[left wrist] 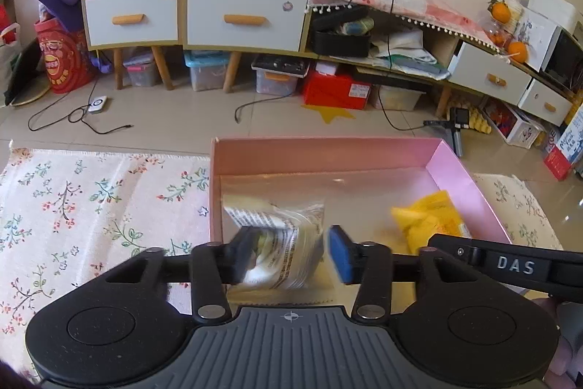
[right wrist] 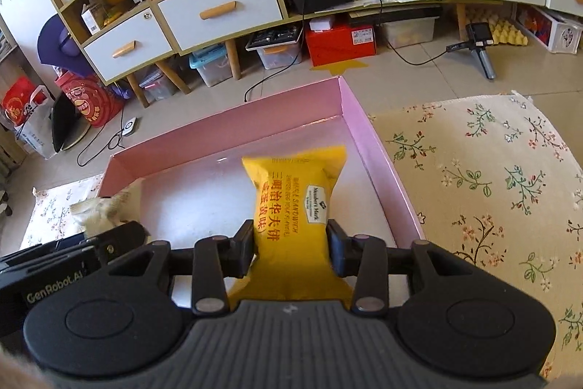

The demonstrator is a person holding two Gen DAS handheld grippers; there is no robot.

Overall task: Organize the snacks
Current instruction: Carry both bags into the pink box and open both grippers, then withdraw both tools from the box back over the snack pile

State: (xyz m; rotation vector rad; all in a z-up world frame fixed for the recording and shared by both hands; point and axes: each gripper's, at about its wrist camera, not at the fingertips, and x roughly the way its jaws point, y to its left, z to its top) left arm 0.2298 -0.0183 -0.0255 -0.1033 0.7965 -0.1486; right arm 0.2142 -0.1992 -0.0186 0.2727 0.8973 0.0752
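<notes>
The right gripper (right wrist: 290, 247) is clamped on the yellow snack packet (right wrist: 293, 203), its pads pinching the packet's near half. The packet's long axis runs straight ahead of the claw, out over the floor of the pink box (right wrist: 368, 148), with its far end toward the box's back right corner. It appears to hang above the box floor, not on it, though that is hard to confirm.

The left gripper (left wrist: 288, 256) has the clear-wrapped white packet (left wrist: 280, 243) between its jaws. The left pad touches the wrapper, while the blue right pad (left wrist: 339, 254) seems just off it. Blur makes the grip uncertain. That packet lies directly ahead, near the box's left wall.

Both loads are already over the box, so the coming move is probably a release.
</notes>
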